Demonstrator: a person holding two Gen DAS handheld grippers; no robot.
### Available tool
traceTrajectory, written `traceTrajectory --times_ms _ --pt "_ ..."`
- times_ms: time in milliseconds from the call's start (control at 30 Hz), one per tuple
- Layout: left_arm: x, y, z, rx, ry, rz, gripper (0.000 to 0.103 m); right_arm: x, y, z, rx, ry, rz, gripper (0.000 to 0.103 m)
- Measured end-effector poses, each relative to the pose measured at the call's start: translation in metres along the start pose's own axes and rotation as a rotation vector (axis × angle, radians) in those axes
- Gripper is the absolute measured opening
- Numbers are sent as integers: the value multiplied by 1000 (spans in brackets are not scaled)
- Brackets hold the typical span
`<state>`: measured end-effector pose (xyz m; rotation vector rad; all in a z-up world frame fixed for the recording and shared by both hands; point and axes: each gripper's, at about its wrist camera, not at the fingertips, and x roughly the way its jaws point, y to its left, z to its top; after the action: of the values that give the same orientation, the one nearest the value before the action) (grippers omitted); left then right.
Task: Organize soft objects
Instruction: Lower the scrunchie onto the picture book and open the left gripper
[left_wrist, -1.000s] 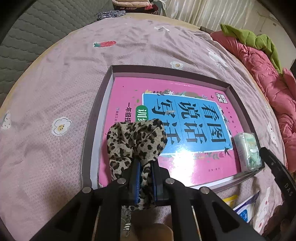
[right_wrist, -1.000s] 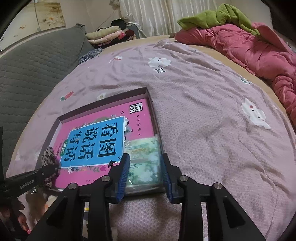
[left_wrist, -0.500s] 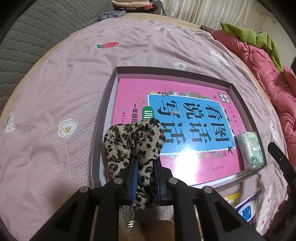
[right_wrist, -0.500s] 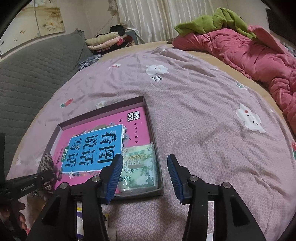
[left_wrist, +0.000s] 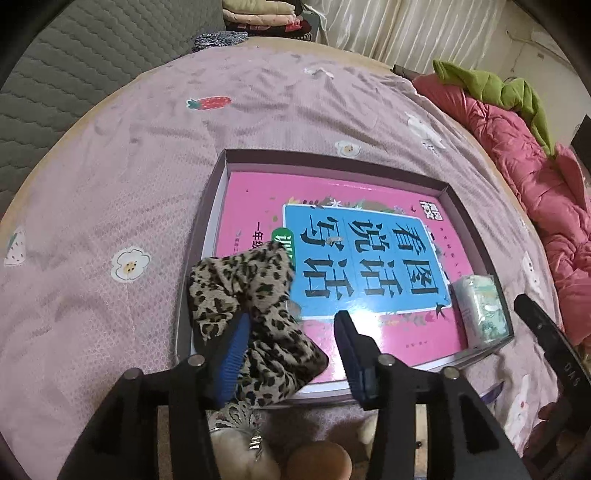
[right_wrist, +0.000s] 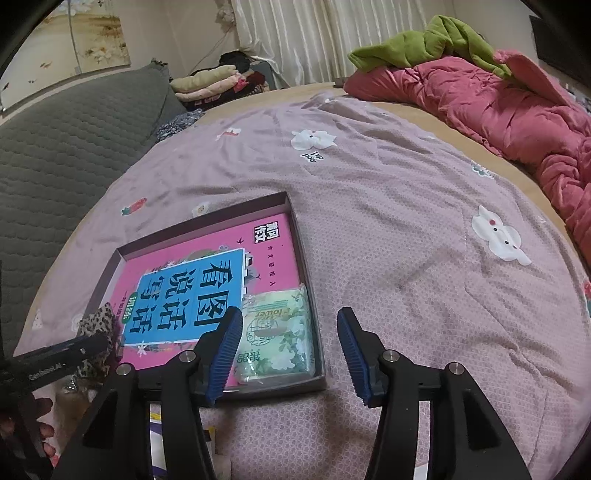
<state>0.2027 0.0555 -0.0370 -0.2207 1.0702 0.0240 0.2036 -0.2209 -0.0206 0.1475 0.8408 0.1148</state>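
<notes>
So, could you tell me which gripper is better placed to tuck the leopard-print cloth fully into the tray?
Left. The left gripper is open with the leopard-print cloth against its left finger, draped over the tray edge. The right gripper is open near the tissue pack, at the tray's opposite corner.

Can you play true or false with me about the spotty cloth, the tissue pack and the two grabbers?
1. The left gripper has its jaws open. True.
2. The leopard cloth lies far out on the bedsheet, away from the tray. False: it sits at the near left corner of the tray, partly over the edge.
3. The tissue pack lies inside the tray, in its near right corner. True.
4. The right gripper is squeezing the tissue pack. False: its jaws are open and the pack lies free.
5. A green book lies in the tray. False: the book is pink with a blue panel.
</notes>
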Motion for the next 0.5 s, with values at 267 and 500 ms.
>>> traceTrajectory --times_ms 267,500 --pt "-7 -4 -2 10 6 -63 56 -3 -2 1 5 -19 -11 61" --pt "-23 -2 -4 1 -32 -100 63 -5 -4 2 16 -30 -11 63"
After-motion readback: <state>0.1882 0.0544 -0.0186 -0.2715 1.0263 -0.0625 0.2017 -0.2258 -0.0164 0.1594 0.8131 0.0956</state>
